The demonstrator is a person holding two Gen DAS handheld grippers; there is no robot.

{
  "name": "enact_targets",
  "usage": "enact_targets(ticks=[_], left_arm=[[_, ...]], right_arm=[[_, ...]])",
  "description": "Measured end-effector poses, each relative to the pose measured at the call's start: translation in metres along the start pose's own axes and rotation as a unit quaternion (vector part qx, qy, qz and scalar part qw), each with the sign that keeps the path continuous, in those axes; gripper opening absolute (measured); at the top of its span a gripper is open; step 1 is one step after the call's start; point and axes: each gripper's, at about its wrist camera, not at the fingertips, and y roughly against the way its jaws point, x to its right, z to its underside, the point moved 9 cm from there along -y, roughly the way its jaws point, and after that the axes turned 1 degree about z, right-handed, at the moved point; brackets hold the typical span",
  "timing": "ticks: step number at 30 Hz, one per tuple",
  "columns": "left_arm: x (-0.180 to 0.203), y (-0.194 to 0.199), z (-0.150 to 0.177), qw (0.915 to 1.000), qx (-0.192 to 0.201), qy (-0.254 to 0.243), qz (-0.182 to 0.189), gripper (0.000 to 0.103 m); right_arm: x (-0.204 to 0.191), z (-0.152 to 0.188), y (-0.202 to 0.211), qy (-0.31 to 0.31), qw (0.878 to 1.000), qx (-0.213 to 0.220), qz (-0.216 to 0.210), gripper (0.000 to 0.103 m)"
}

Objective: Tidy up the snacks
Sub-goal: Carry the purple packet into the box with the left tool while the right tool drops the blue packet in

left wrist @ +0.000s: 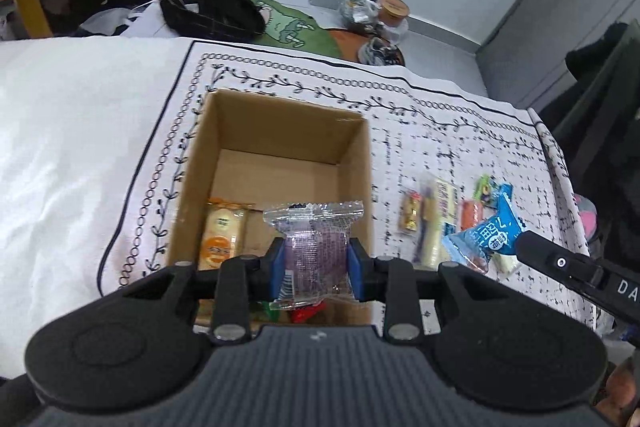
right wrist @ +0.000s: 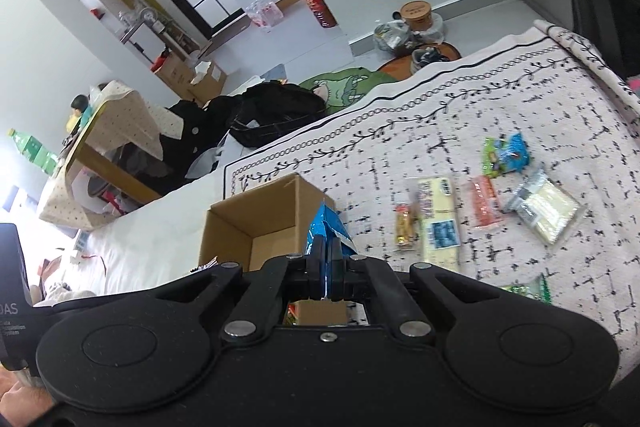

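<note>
An open cardboard box stands on the patterned cloth. My left gripper is shut on a clear packet with a purple snack, held over the box's near end. Inside the box lie an orange-and-cream packet and red and green wrappers. My right gripper is shut on a blue packet, held beside the box's right wall; the left wrist view has that blue packet right of the box. Several loose snacks lie on the cloth.
The cloth covers a white bed whose far edge drops to a grey floor. A black bag, a green rug, shoes and jars lie on the floor. A wooden table stands to the left.
</note>
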Motion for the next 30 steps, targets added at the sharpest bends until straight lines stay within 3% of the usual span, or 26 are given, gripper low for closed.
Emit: enact_targets(ticks=[8, 23, 25, 26, 27, 30], left_arm=[[-0.027, 0.006, -0.014, 0.9993, 0.013, 0.036, -0.001, 0.035], [-0.067, 0.014, -0.012, 0.999, 0.004, 0.041, -0.019, 0.048], [-0.072, 0.015, -0.011, 0.9989, 0.005, 0.04, -0.023, 0.05], [-0.074, 0.016, -0.01, 0.9989, 0.005, 0.04, -0.025, 0.053], [-0.076, 0.016, -0.01, 0.9988, 0.005, 0.041, -0.027, 0.054], [-0.08, 0.016, -0.008, 0.9987, 0.004, 0.041, -0.03, 0.06]], right_arm=[[-0.026, 0.001, -0.012, 0.017, 1.0, -0.008, -0.005, 0.0], [-0.074, 0.015, -0.035, 0.043, 0.998, -0.033, -0.024, 0.001], [-0.079, 0.015, -0.038, 0.036, 0.998, -0.039, -0.031, 0.006], [-0.079, 0.015, -0.04, 0.028, 0.998, -0.043, -0.031, 0.014], [-0.078, 0.015, -0.042, 0.022, 0.998, -0.047, -0.027, 0.03], [-0.073, 0.017, -0.04, 0.024, 0.999, -0.038, -0.012, 0.038]])
